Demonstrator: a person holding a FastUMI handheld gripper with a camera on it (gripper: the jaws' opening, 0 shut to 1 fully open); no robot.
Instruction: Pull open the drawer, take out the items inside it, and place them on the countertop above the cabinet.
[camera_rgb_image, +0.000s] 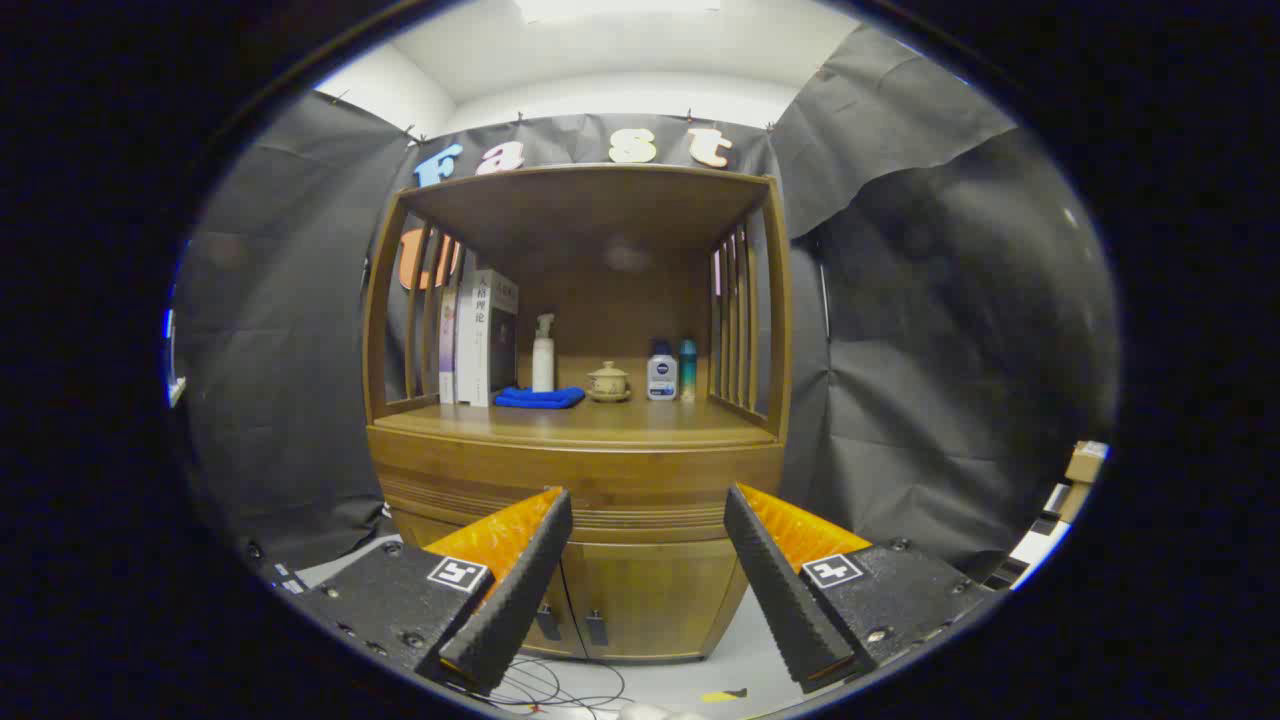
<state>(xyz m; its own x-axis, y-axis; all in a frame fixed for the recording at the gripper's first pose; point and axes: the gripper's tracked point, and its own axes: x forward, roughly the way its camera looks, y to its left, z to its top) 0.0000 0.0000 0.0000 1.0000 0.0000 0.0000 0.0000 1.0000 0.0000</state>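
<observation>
The hand-held gripper (648, 510) hangs spread wide, gripping nothing. The shut drawer (575, 478) runs crosswise under the counter's (575, 425) front edge, just beyond the fingers.

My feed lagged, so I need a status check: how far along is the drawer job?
Nothing looks done. The ribbed drawer front of the wooden cabinet looks closed, under the wooden countertop. The gripper hangs open, short of the drawer, holding nothing. Left: pull the drawer open, take out its contents, which I cannot see, and place them on the countertop.
</observation>
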